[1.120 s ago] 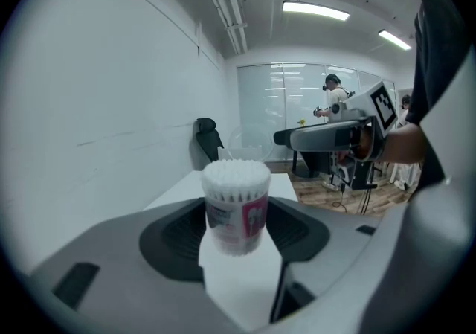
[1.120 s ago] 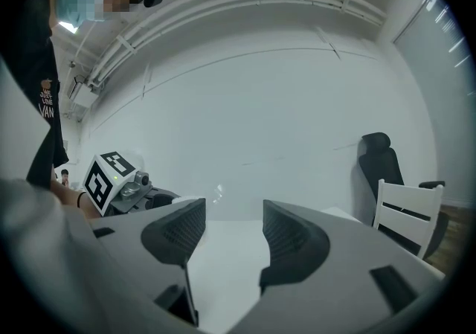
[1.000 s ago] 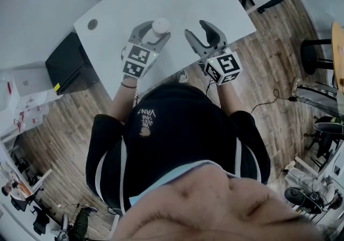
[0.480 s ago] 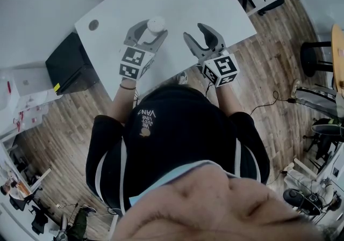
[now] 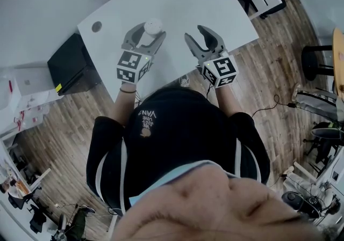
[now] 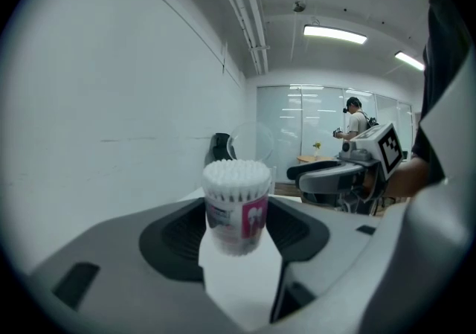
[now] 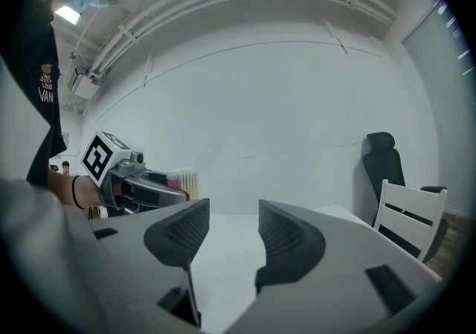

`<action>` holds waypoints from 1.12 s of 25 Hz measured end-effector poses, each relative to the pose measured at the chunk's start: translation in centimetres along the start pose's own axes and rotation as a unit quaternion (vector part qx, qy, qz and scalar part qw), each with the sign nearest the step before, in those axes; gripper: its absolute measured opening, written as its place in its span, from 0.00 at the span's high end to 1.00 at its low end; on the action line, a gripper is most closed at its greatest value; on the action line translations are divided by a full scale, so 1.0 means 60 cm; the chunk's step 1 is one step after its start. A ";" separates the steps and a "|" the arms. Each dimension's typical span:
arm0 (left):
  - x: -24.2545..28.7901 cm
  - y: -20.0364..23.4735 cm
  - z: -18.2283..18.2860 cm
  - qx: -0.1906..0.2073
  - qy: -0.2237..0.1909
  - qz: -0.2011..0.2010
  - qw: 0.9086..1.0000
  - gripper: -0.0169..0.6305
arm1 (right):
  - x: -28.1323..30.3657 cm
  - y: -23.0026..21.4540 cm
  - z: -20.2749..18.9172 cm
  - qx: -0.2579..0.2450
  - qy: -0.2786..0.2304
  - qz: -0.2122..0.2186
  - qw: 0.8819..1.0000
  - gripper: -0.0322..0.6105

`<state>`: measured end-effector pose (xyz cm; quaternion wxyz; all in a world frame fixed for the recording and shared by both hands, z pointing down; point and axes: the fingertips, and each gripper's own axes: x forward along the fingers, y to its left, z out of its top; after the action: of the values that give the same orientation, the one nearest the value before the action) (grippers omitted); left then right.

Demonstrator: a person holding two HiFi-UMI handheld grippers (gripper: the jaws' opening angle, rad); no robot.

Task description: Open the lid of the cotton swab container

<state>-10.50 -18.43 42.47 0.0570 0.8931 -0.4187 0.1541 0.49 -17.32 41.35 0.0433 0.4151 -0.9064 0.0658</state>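
Both forearms reached forward, side by side and apart. The left gripper (image 5: 147, 33) pointed a little downward, and its wide jaws pressed on the two sides of the container (image 6: 236, 202). The right gripper (image 5: 196, 34) was almost level. Its jaws had just been closing, but a gap remained with nothing between them.

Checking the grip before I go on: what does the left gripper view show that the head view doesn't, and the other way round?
Left gripper view only: the cotton swab container close up, with packed white swab tips and a pink label, its sides against the jaws of the left gripper. Head view only: the full outline of the white table and the black box on the floor beside it. Both: the container in the left gripper, and the right gripper, empty, its jaws apart after just closing a little.
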 end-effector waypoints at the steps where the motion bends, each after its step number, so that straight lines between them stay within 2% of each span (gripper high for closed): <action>1: -0.002 0.002 0.001 0.000 -0.001 0.001 1.000 0.58 | 0.002 0.000 0.000 -0.001 0.000 0.000 1.000 0.62; 13: -0.014 0.018 0.006 0.002 -0.005 0.009 1.000 0.58 | 0.017 0.010 0.001 -0.009 -0.005 0.001 1.000 0.86; 21: -0.011 0.018 0.003 0.003 0.000 0.003 1.000 0.58 | 0.015 0.002 -0.004 -0.007 0.001 -0.013 1.000 0.93; 28: -0.004 0.016 -0.001 0.002 0.002 0.000 1.000 0.58 | 0.014 -0.009 -0.002 -0.012 0.002 -0.024 1.000 0.93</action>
<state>-11.37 -18.84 42.41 0.0561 0.8929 -0.4184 0.1567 0.34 -18.29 41.62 0.0515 0.4360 -0.8968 0.0548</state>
